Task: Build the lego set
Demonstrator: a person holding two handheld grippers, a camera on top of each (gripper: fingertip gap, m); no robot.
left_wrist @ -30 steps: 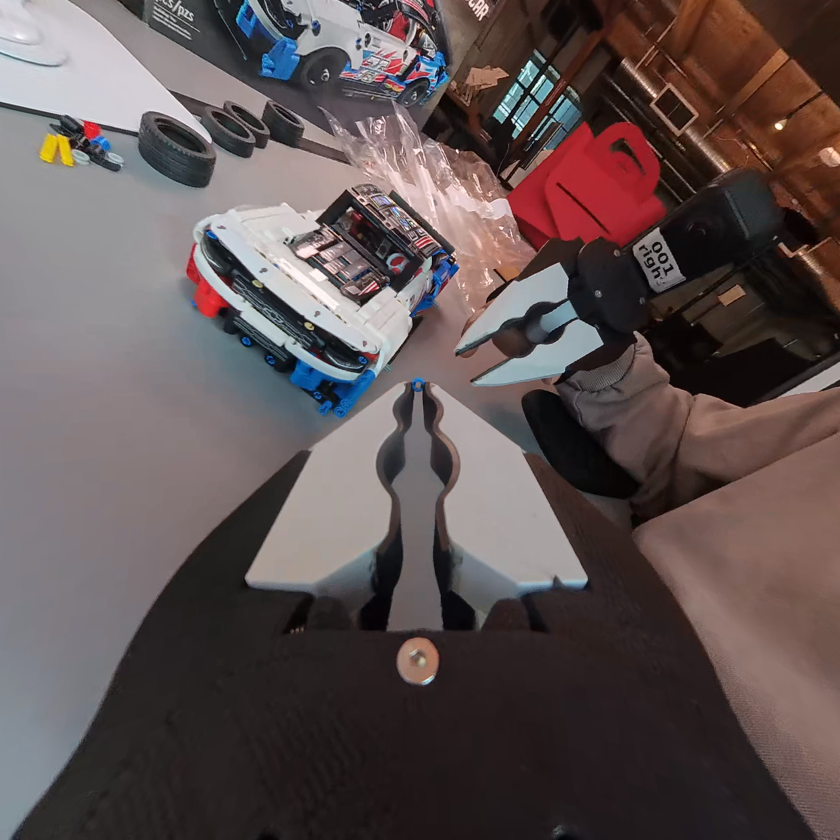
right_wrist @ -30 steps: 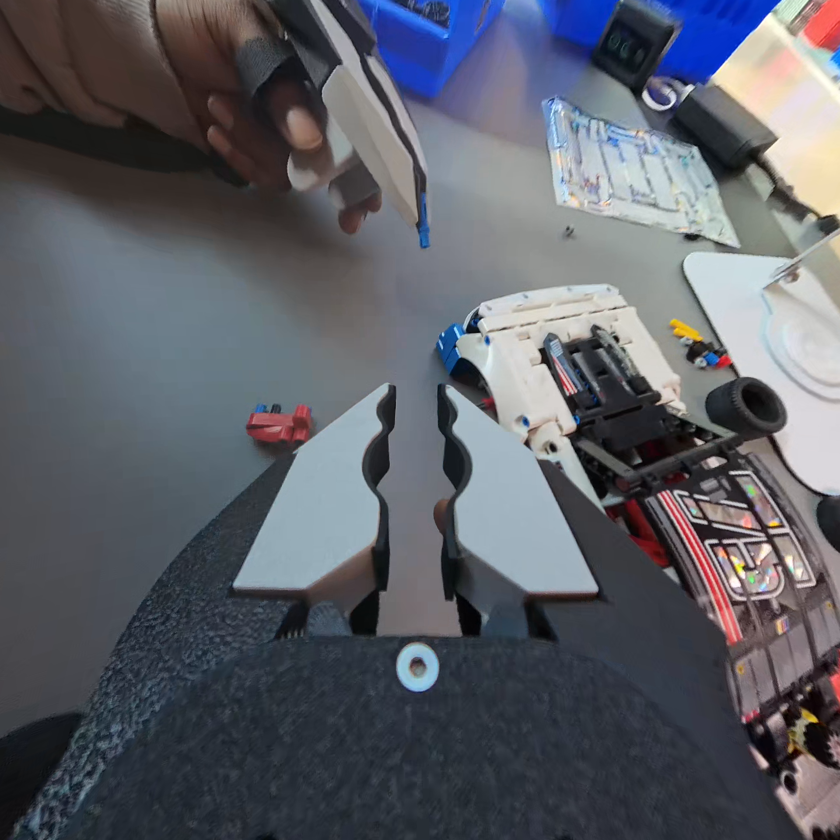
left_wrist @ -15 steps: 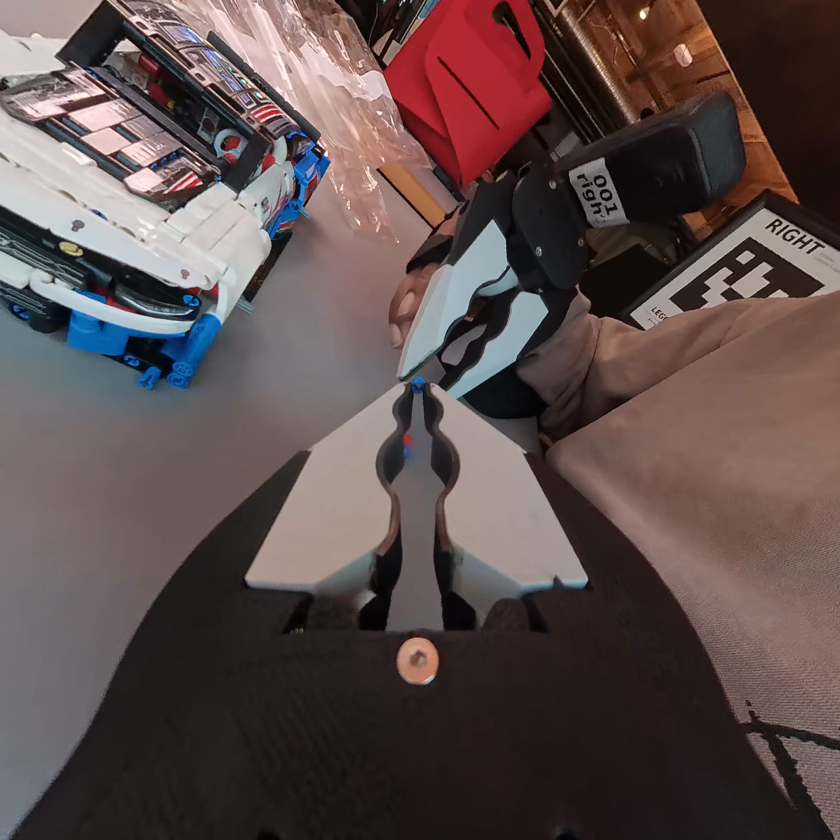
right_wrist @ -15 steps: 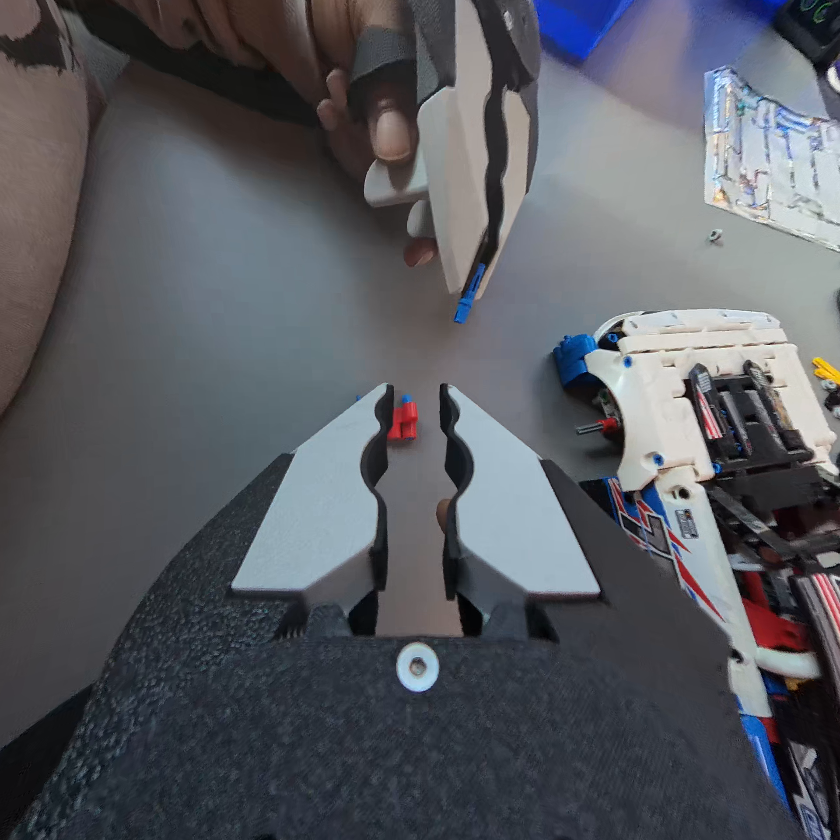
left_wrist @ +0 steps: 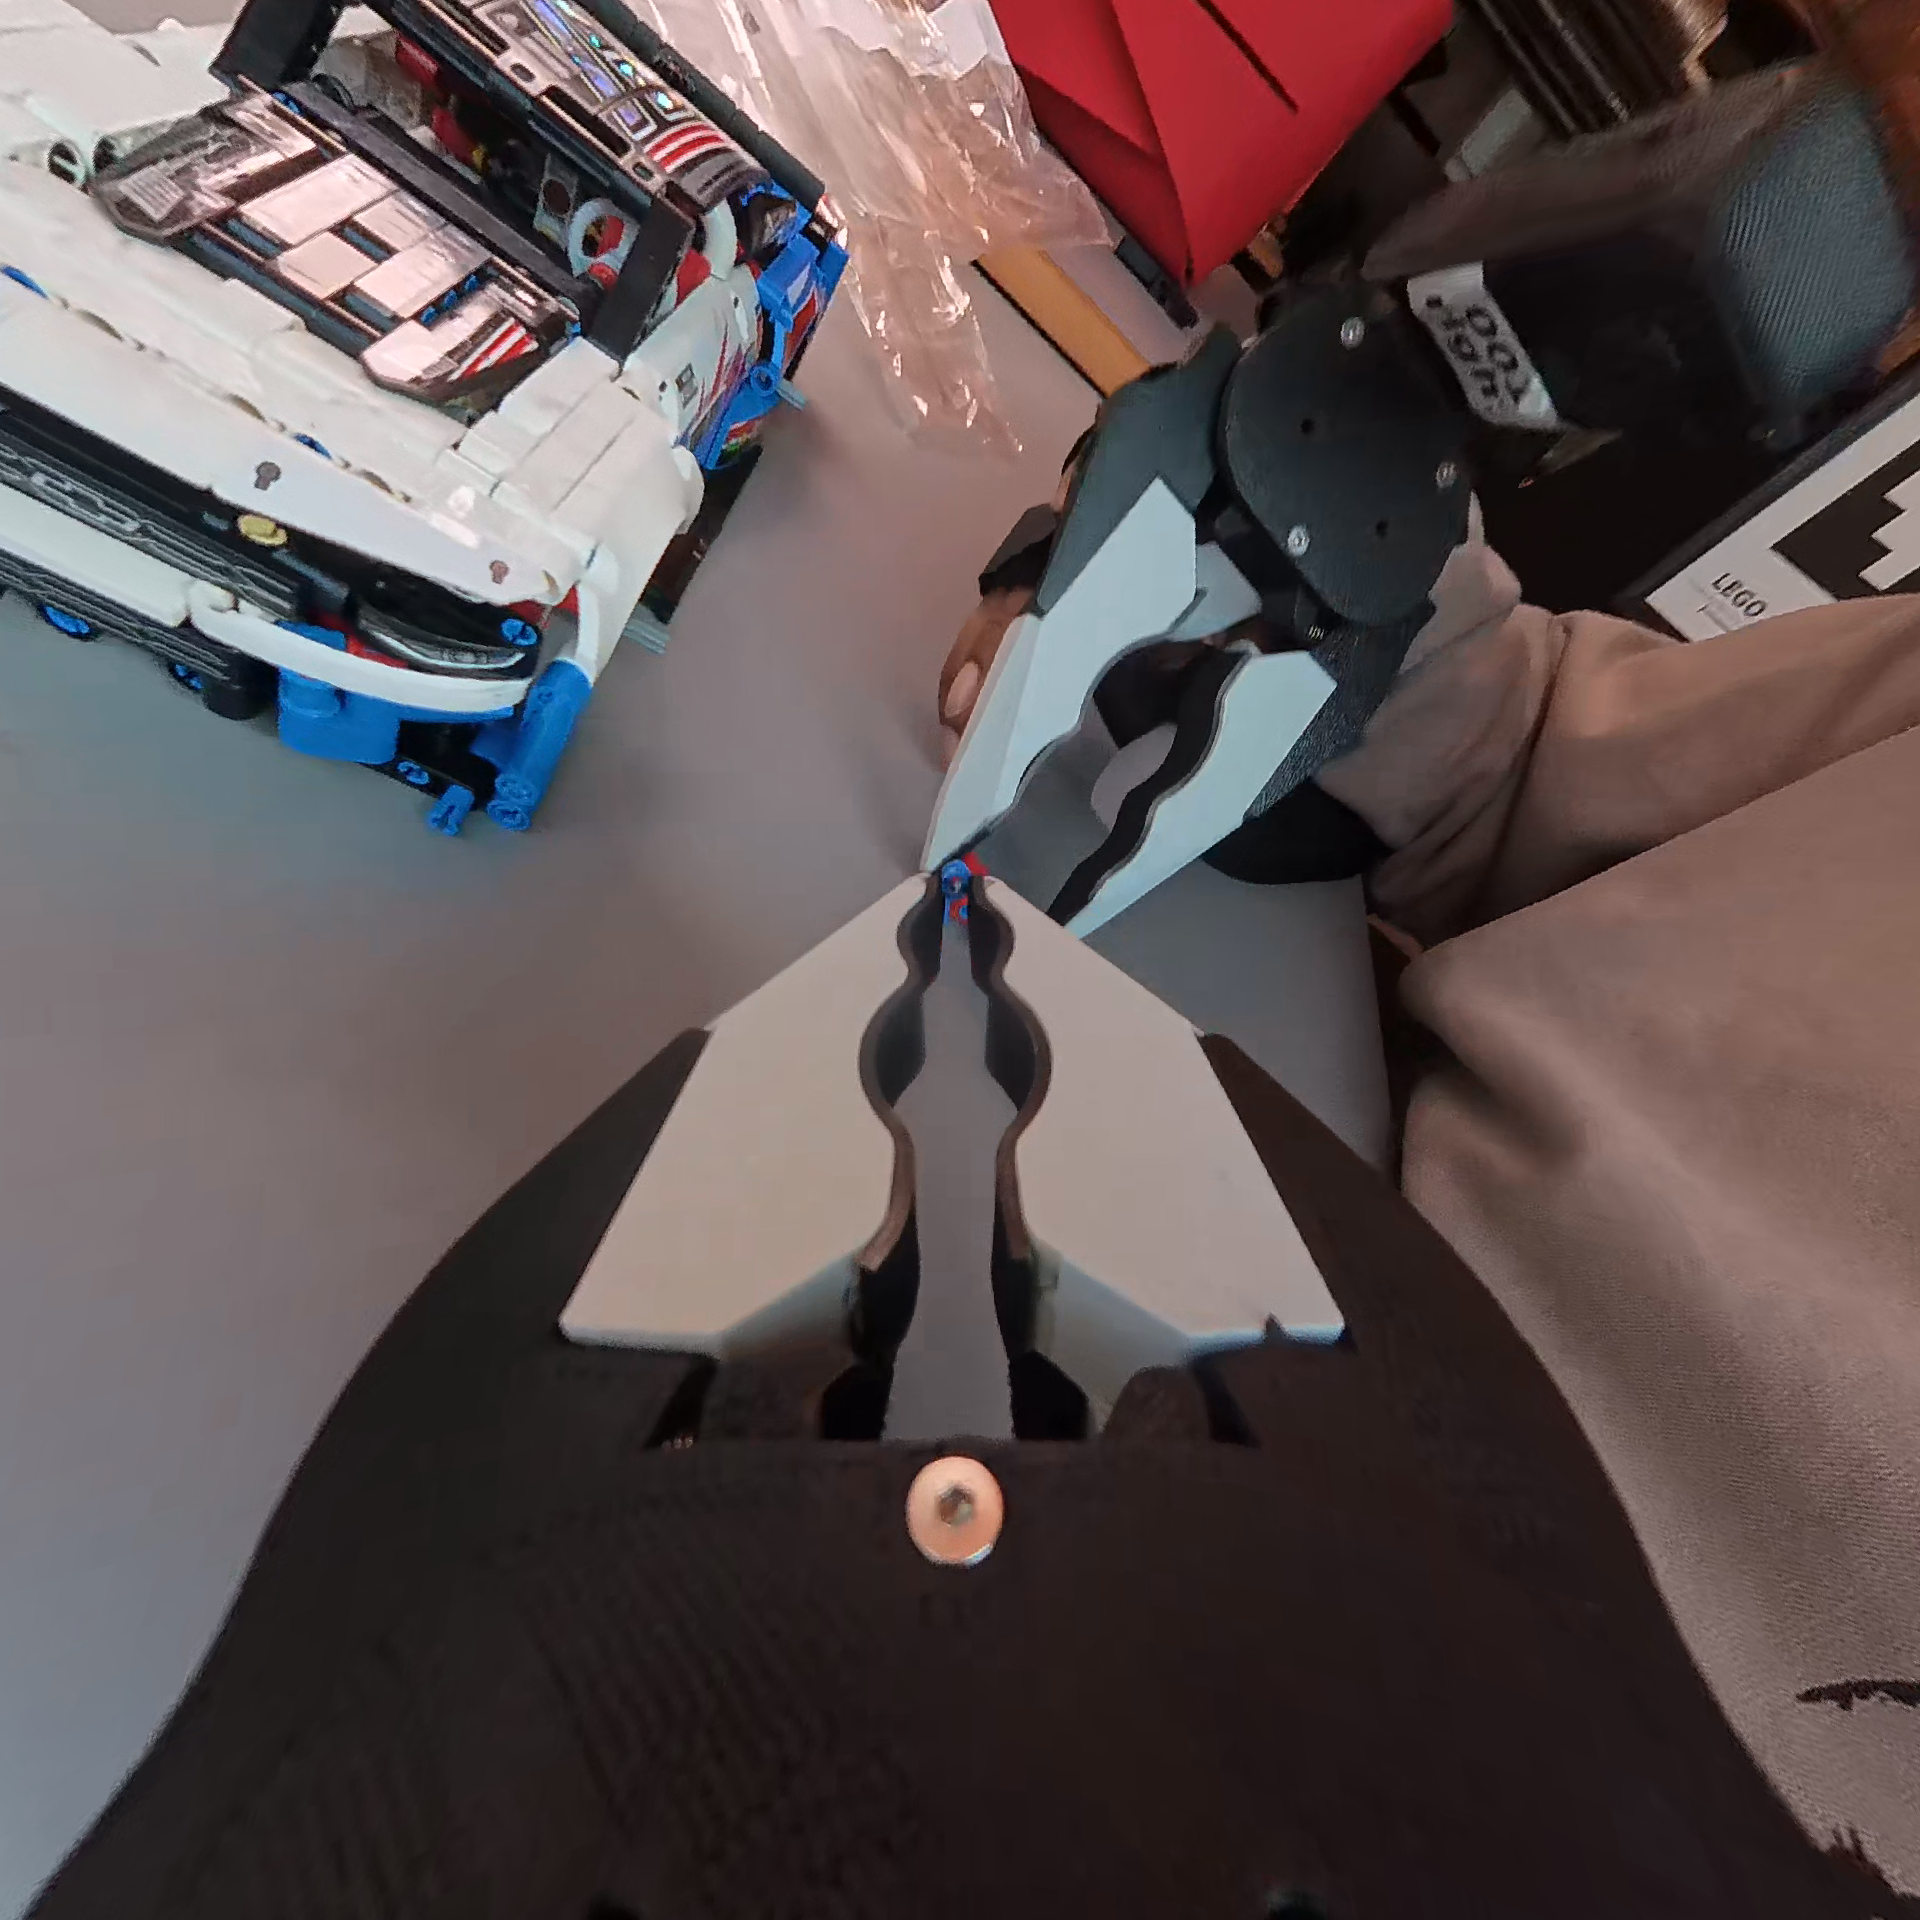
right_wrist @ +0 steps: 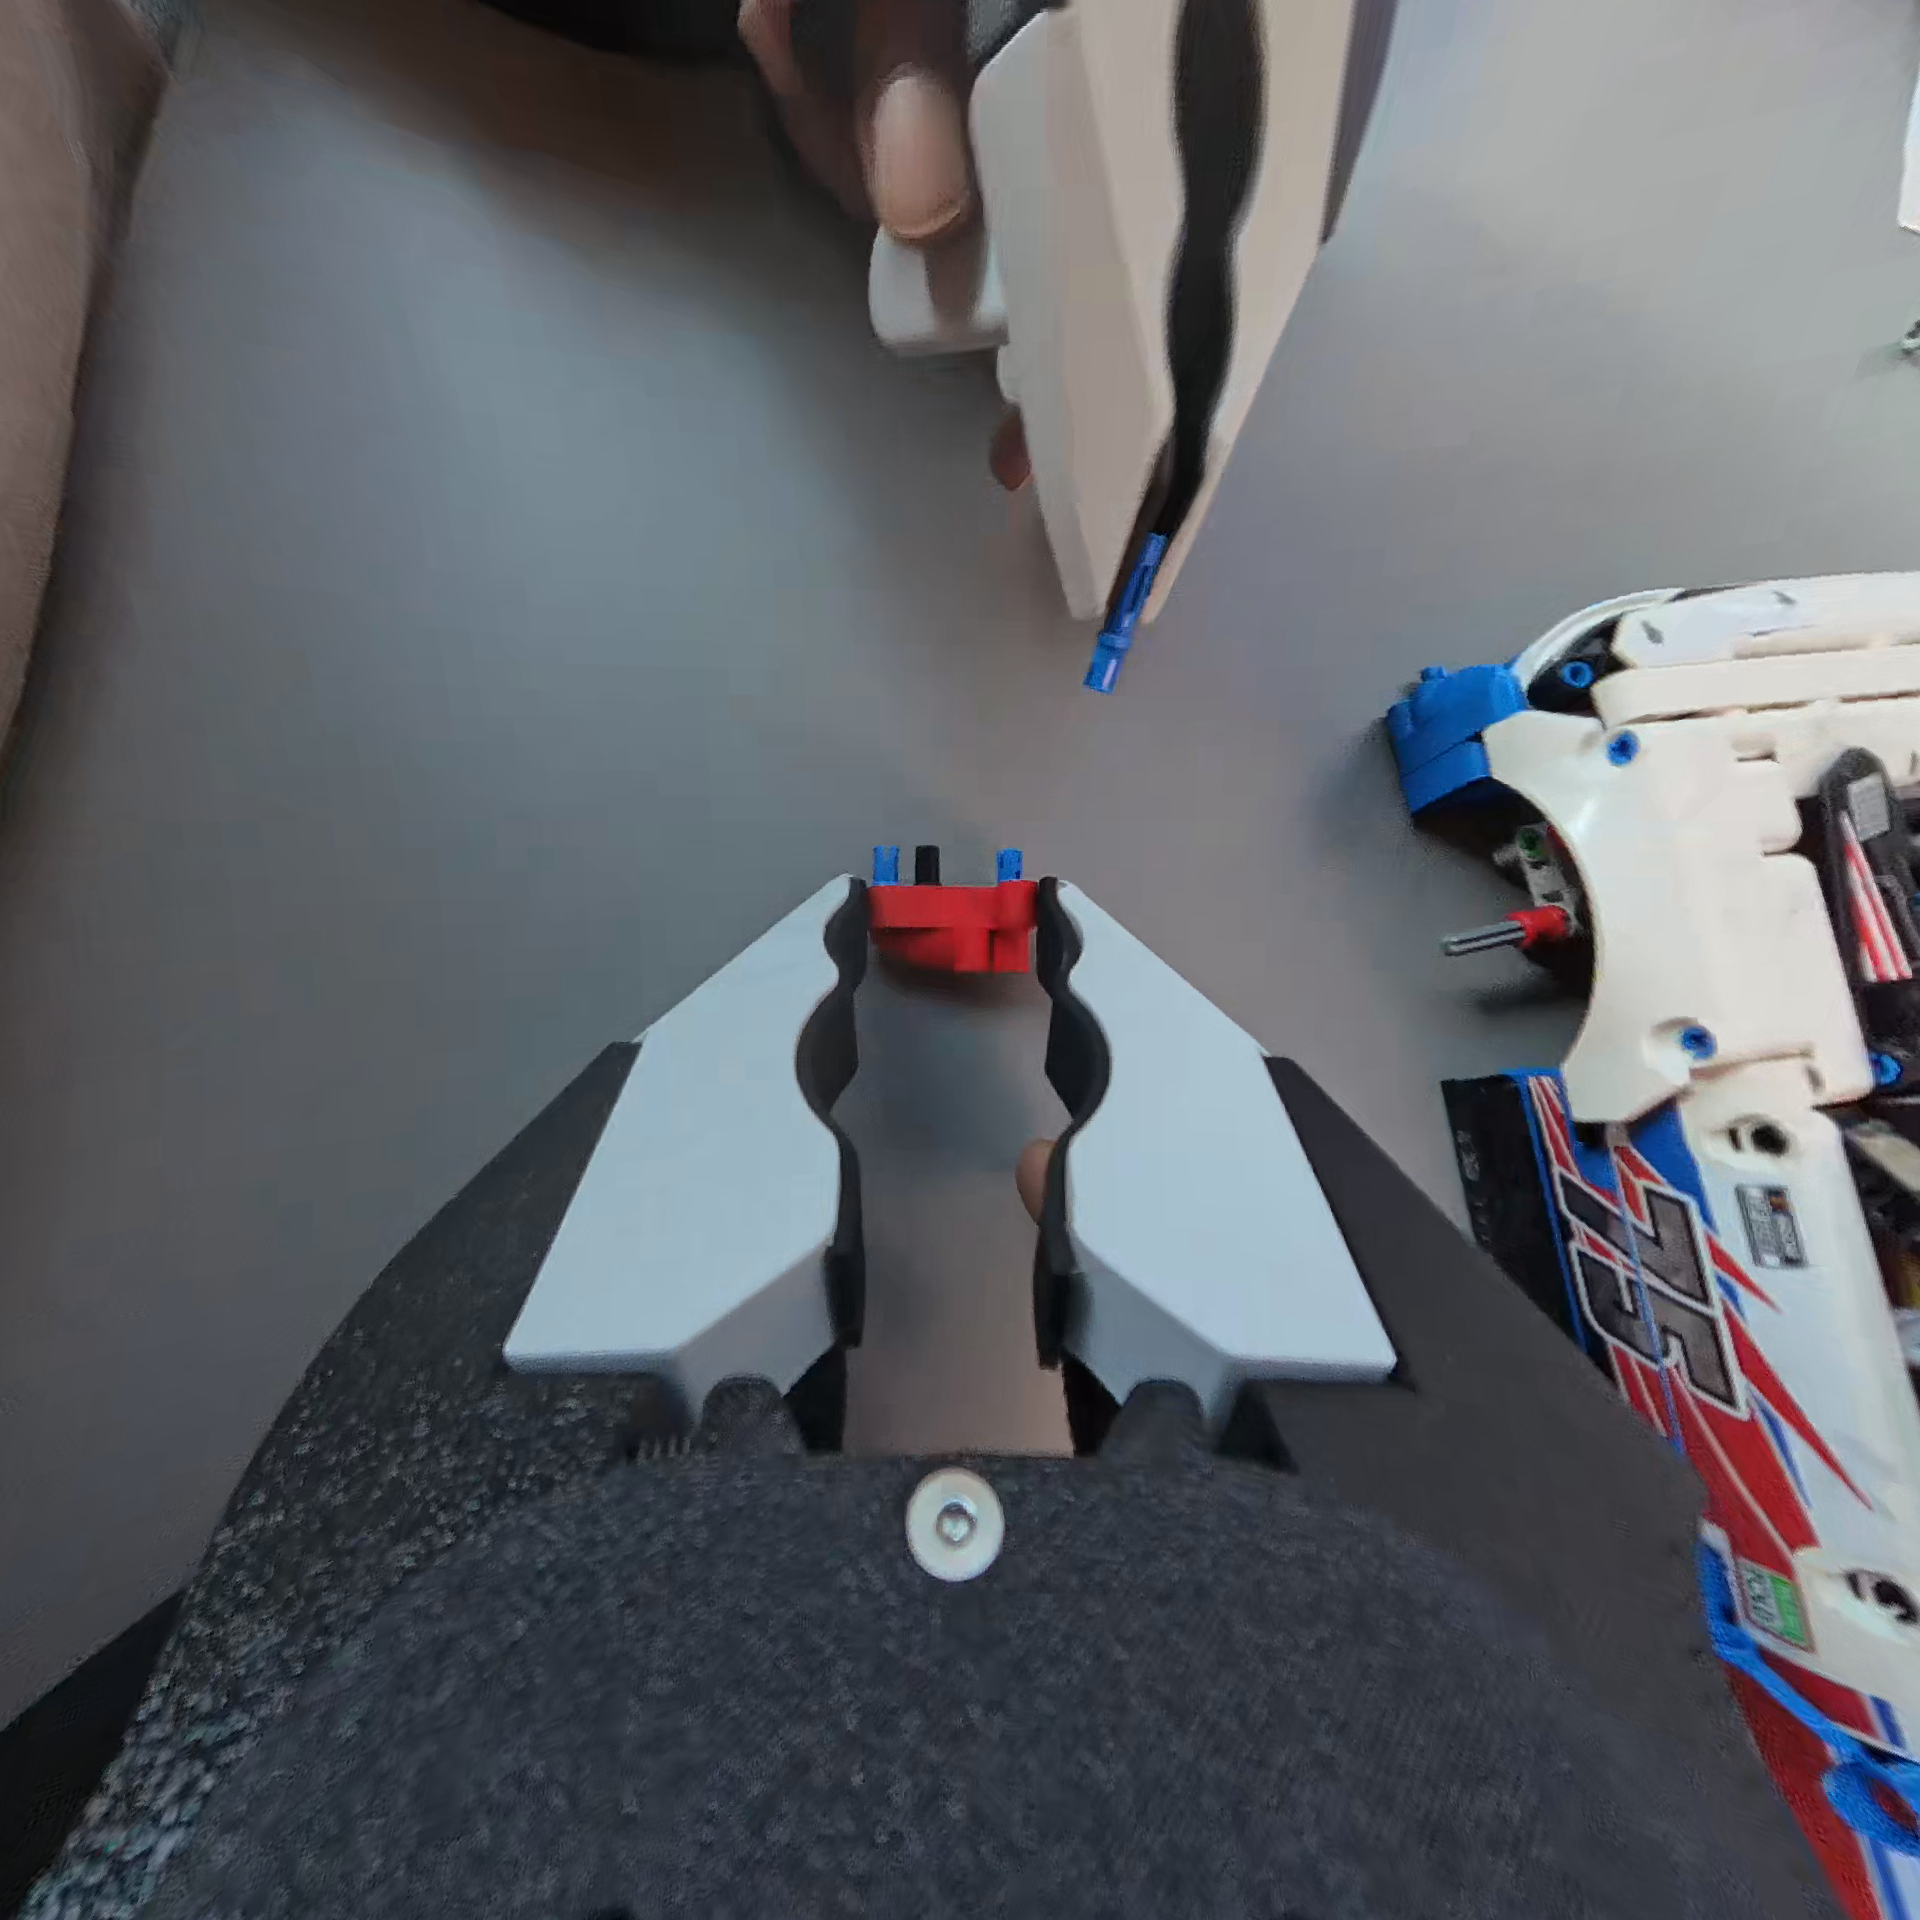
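The red piece (right_wrist: 951, 928) lies on the grey table (right_wrist: 468, 675), and the tips of the right gripper (right_wrist: 951, 904) stand on both sides of it. The two fingers are spread as wide as the piece; if they already press on it I cannot tell. From the far edge of the piece two blue pegs and one black peg stick out. This is clear only in the right wrist view. In the left wrist view the red piece (left_wrist: 964, 906) is only a small red spot behind the tips of the left gripper (left_wrist: 954, 883).

The left gripper is pressed together on a blue pin (right_wrist: 1124, 615). The pin sticks out from the tips and points down toward the table, above and a little to the right of the red piece, not touching it. In the left wrist view the blue pin (left_wrist: 952, 873) is only a dot at the tips.

In the left wrist view the right gripper (left_wrist: 1023, 868) comes down from the upper right, with a beige sleeve (left_wrist: 1579, 727) behind it.

The car (left_wrist: 343, 416), white with blue and red parts, stands on the table to the left in that view, with clear plastic bags (left_wrist: 914, 208) and a red thing (left_wrist: 1195, 114) behind it. In the right wrist view the car (right_wrist: 1714, 935) is at the right edge, near the red piece but apart from it.
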